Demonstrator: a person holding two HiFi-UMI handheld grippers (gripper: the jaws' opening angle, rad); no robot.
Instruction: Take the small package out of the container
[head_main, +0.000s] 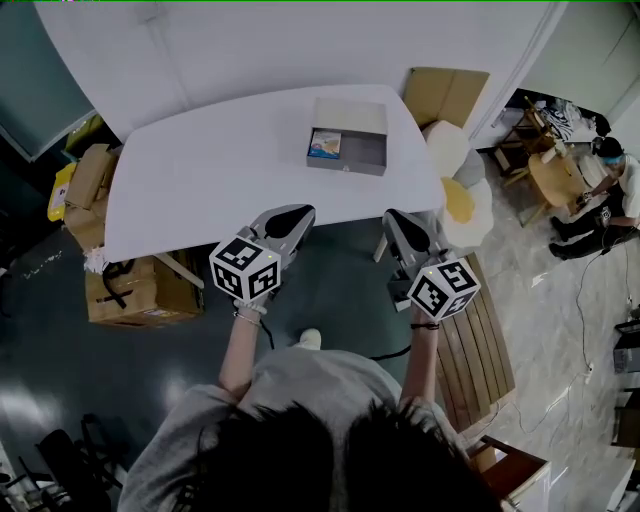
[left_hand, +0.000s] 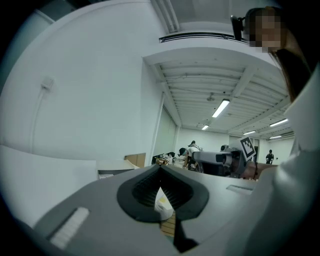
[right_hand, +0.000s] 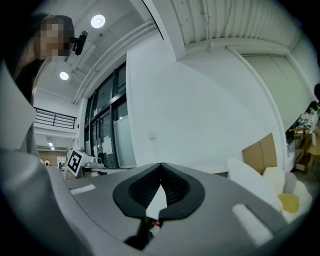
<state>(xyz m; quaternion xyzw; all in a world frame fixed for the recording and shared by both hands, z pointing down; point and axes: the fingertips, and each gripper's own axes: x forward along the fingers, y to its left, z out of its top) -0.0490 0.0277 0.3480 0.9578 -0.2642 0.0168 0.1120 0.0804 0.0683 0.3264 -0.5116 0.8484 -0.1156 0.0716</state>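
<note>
A grey open container (head_main: 358, 150) sits on the white table (head_main: 200, 180) toward its far right. A small blue and white package (head_main: 324, 145) lies in the container's left end. My left gripper (head_main: 296, 214) hovers at the table's near edge, well short of the container. Its jaws meet with nothing between them (left_hand: 160, 169). To its right, my right gripper (head_main: 394, 218) is level with it just off the table edge, also shut and empty (right_hand: 161, 166). Both point up toward the wall and ceiling, so neither gripper view shows the package.
Cardboard boxes (head_main: 125, 290) are stacked on the floor left of the table. A flat cardboard sheet (head_main: 446, 94) and white and yellow bags (head_main: 458, 195) stand at the table's right end. A wooden bench (head_main: 482, 340) lies to my right, with people (head_main: 612, 190) seated beyond.
</note>
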